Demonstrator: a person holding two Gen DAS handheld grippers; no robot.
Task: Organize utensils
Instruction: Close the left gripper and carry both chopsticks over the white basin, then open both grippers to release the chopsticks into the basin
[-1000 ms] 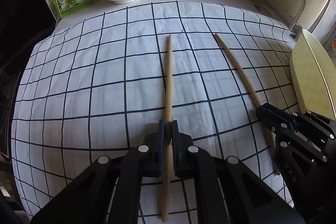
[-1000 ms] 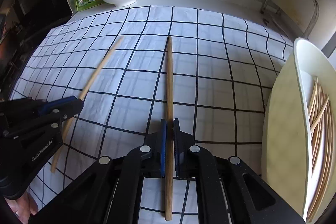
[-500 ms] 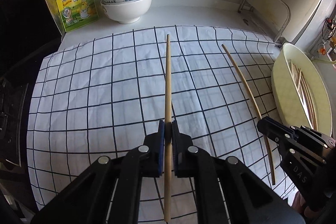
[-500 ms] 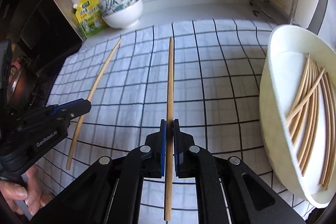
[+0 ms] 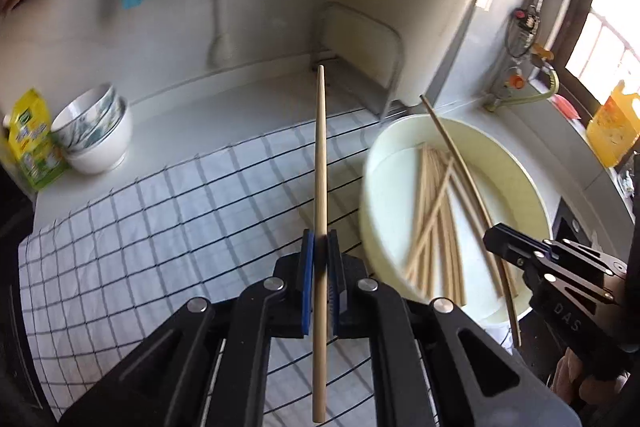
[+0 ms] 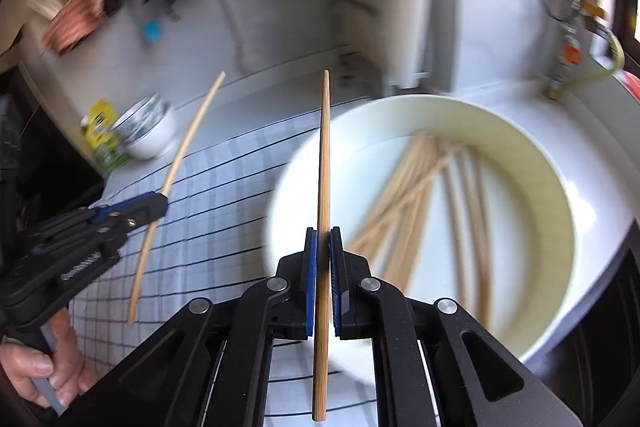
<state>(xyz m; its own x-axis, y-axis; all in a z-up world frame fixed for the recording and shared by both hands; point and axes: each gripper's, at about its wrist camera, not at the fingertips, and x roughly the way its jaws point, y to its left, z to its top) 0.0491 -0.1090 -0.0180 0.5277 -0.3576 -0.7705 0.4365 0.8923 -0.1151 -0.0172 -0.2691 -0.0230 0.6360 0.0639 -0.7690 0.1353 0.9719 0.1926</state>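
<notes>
Two chopsticks are off the cloth: your left gripper (image 5: 320,259) is clenched on one chopstick (image 5: 320,163), above the checked cloth (image 5: 168,227); your right gripper (image 6: 323,255) grasps the other chopstick (image 6: 323,163) over the near rim of the cream basin (image 6: 560,195), where loose chopsticks (image 6: 416,195) lie.

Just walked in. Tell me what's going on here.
A person is tidying chopsticks with a handheld gripper in each hand. The left gripper is shut on one chopstick, held above the checked cloth. The right gripper is shut on another chopstick, which shows in front of the rim of the white basin. Several chopsticks already lie loose in that basin. Stacked bowls and a yellow-green packet sit at the back of the counter.
</notes>
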